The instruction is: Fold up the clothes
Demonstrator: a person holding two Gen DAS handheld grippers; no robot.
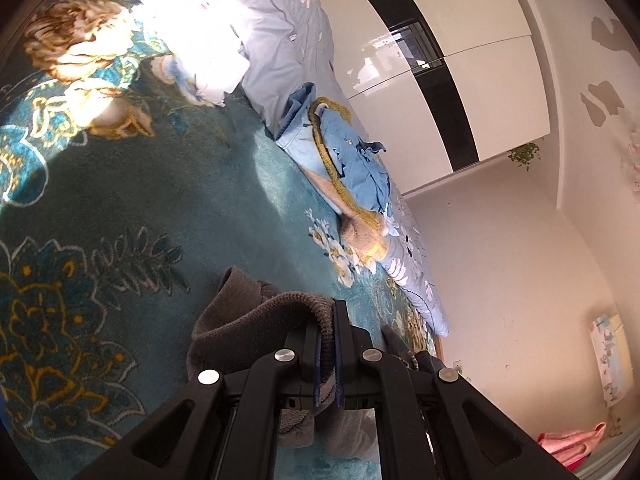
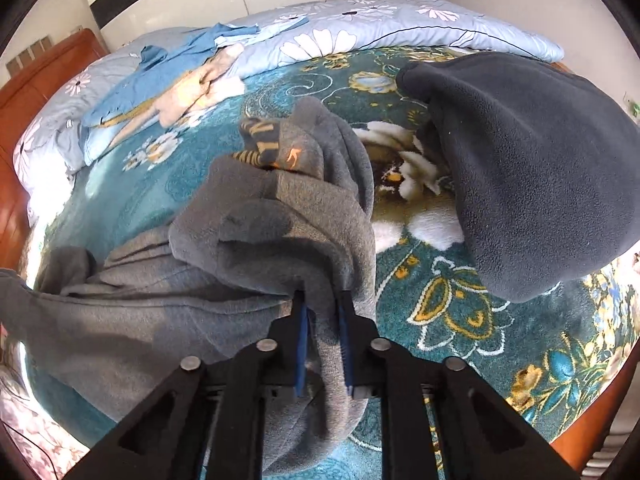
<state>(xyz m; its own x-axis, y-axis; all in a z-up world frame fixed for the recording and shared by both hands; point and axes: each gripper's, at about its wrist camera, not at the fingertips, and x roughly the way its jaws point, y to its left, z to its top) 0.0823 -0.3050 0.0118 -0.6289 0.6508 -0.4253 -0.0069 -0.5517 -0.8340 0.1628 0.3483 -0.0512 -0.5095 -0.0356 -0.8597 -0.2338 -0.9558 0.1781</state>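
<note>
A grey fleece garment (image 2: 256,240) with orange lettering lies bunched on the teal floral blanket (image 2: 460,312). My right gripper (image 2: 322,300) is shut on a fold of it, grey cloth filling the gap between the blue pads. In the left wrist view my left gripper (image 1: 326,312) is shut on the ribbed hem of the grey garment (image 1: 248,312), which hangs in a lump in front of the fingers. Right of it in the right wrist view rests a dark charcoal fleece (image 2: 528,168).
A light blue garment with yellow trim over a beige one (image 1: 348,164) lies at the blanket's far edge, against a pale blue flowered quilt (image 2: 360,32). A wooden bed frame (image 2: 24,92) borders the left. White wardrobe doors (image 1: 460,80) stand beyond the bed.
</note>
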